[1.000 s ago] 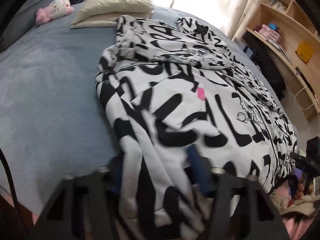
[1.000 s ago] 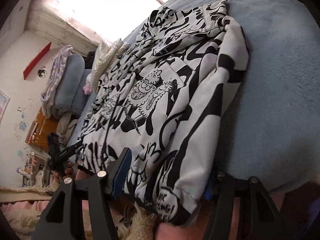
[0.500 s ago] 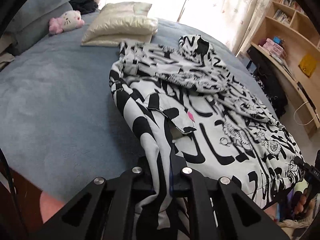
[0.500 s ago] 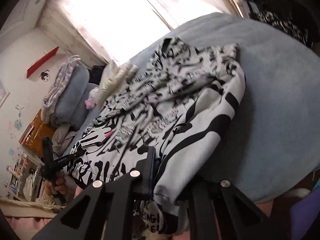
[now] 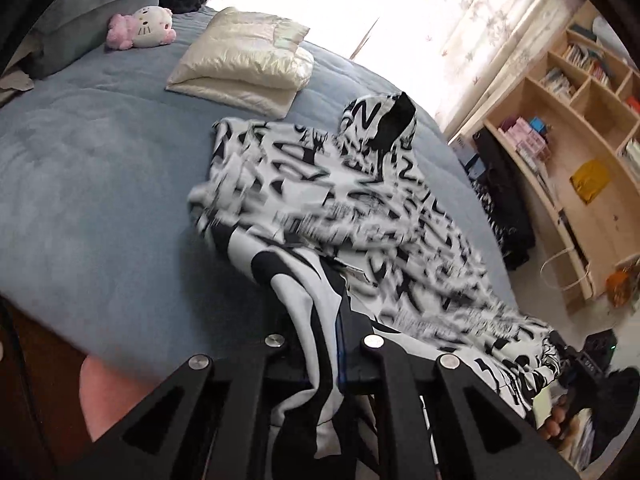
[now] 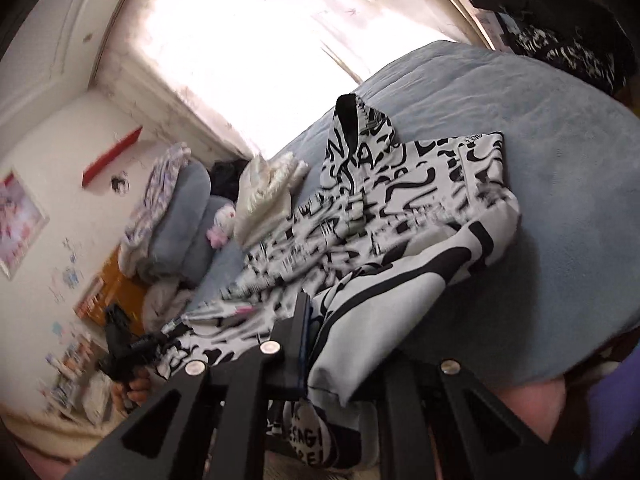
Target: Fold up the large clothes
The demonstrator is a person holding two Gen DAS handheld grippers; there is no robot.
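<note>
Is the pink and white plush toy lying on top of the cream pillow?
No, the plush toy lies apart from the cream pillow, on the blue bed cover nearer the headboard.

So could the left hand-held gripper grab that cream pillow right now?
Probably not: the left hand-held gripper is shut on the hoodie, and the cream pillow lies well beyond it across the bed.

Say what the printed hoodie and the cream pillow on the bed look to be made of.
Hoodie: soft matte knit, probably cotton fleece; it drapes in thick, rounded folds. Cream pillow: satin-like or synthetic cover, judging by its pearly sheen and fine creases.
</note>
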